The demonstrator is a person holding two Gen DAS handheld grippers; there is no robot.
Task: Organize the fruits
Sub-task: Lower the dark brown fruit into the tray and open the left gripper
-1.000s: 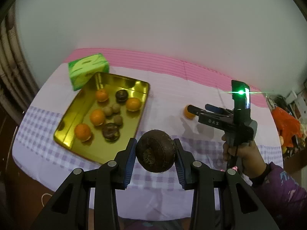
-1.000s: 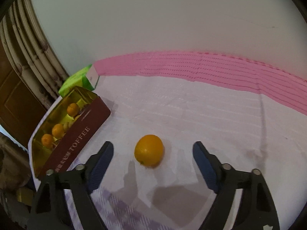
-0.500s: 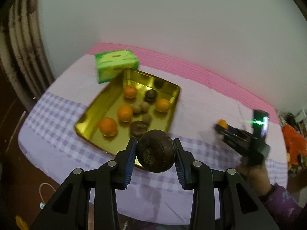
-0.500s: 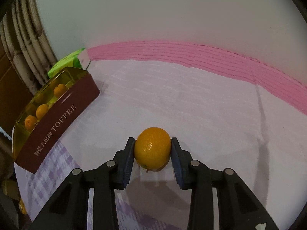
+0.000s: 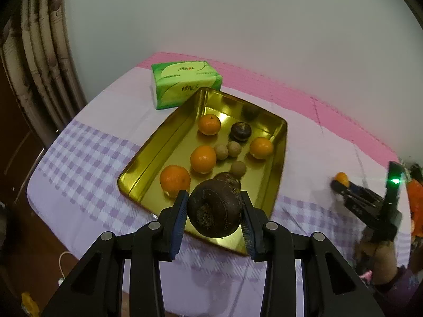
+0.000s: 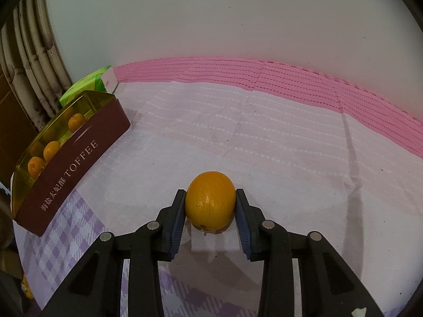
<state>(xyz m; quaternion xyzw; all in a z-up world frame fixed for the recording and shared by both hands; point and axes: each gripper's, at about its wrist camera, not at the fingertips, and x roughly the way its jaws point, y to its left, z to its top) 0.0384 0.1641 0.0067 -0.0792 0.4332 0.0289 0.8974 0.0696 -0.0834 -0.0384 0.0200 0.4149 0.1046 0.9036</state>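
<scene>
My left gripper (image 5: 212, 195) is shut on a dark brown round fruit (image 5: 215, 211), held just above the near end of a gold tin (image 5: 158, 148). The tin holds several oranges (image 5: 203, 158), three small tan fruits (image 5: 234, 148) and two dark fruits (image 5: 240, 131), one partly hidden behind the held one. My right gripper (image 6: 210, 192) is shut on an orange (image 6: 210, 203) that rests on the tablecloth right of the tin (image 6: 68, 169). The left wrist view shows that gripper (image 5: 337, 185) and its orange (image 5: 341, 178) at the far right.
A green tissue pack (image 5: 185, 83) lies behind the tin by the wall. The tin's brown outer side reads TOFFEE. A pink strip (image 6: 264, 76) runs along the table's far edge. A curtain (image 5: 39, 79) hangs at the left. A hand (image 5: 380, 261) holds the right gripper.
The right gripper's jaws went from wide apart to pressed against the orange. My left gripper carried the dark fruit closer to the tin and lower; the tin now fills more of its view.
</scene>
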